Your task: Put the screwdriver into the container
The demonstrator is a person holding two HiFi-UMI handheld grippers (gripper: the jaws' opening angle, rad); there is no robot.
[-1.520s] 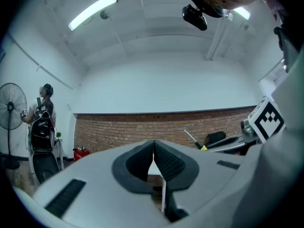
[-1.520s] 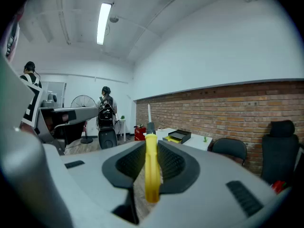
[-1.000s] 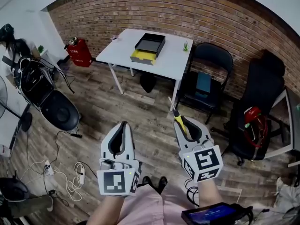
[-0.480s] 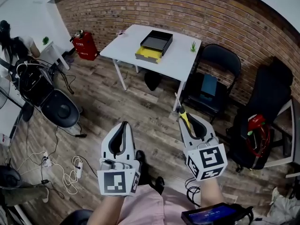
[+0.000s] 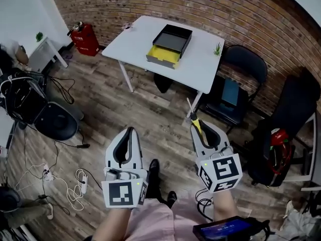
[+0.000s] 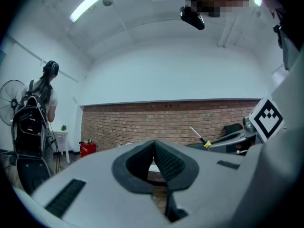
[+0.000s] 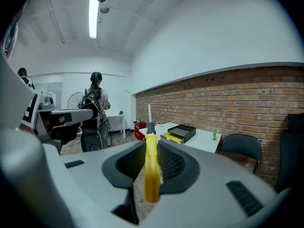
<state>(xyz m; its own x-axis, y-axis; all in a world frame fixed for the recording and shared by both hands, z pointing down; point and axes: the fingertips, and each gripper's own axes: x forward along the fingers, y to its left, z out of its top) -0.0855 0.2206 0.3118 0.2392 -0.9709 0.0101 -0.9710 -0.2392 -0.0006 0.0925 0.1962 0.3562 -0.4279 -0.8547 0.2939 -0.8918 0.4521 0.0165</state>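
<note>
A screwdriver (image 7: 151,167) with a yellow handle and thin metal shaft is clamped between the pads of my right gripper (image 7: 151,146), with its tip pointing forward. The head view has this right gripper (image 5: 198,127) at lower right, the screwdriver (image 5: 194,120) sticking out ahead of it. My left gripper (image 5: 130,131) is beside it at lower left, its jaws shut with nothing in them; my left gripper (image 6: 153,143) shows the pads meeting. The container (image 5: 170,44), a black box with a yellow front drawer, sits on a white table (image 5: 135,41) far ahead; the container (image 7: 178,133) also shows beyond the screwdriver's tip.
A red fire extinguisher (image 5: 83,38) stands left of the table and a black folding chair (image 5: 235,84) to its right. A dark office chair (image 5: 288,129) is at far right. Cables (image 5: 65,179) lie on the wood floor at left. A person with a backpack (image 6: 35,118) stands at left.
The table and container have come nearer and sit larger in the head view. Both grippers keep the same pose, with the screwdriver still held.
</note>
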